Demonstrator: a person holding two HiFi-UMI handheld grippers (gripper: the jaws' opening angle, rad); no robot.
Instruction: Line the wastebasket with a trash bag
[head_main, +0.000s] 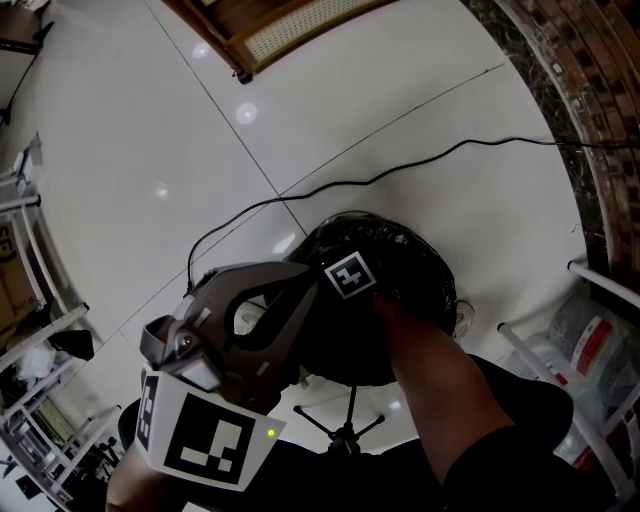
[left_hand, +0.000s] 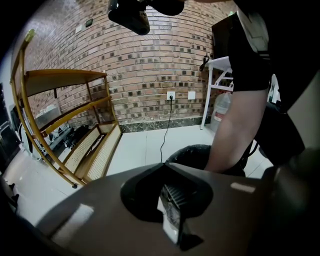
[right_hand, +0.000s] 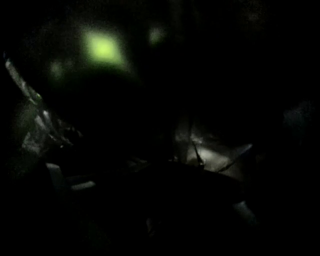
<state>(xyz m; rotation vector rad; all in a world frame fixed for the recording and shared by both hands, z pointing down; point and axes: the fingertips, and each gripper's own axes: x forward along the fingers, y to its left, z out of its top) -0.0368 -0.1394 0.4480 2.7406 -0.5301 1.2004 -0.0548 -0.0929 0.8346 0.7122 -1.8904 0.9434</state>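
The left tool (left_hand: 163, 169) hangs just beside the basket with its jaws together and empty, probably to leave room for the other arm. The right tool (head_main: 348, 278), also closed, reaches down inside the black trash bag (head_main: 415, 262), likely to press it into the wastebasket (head_main: 345, 360), which stands on the floor (head_main: 150, 150).

1. The round black wastebasket (head_main: 352, 362) stands upright on the white tiled floor (head_main: 150, 150), just right of centre in the head view.
2. The glossy black plastic trash bag (head_main: 392, 250) covers its mouth and upper walls, crinkled and catching small highlights. In the left gripper view, it sits at lower centre-right.
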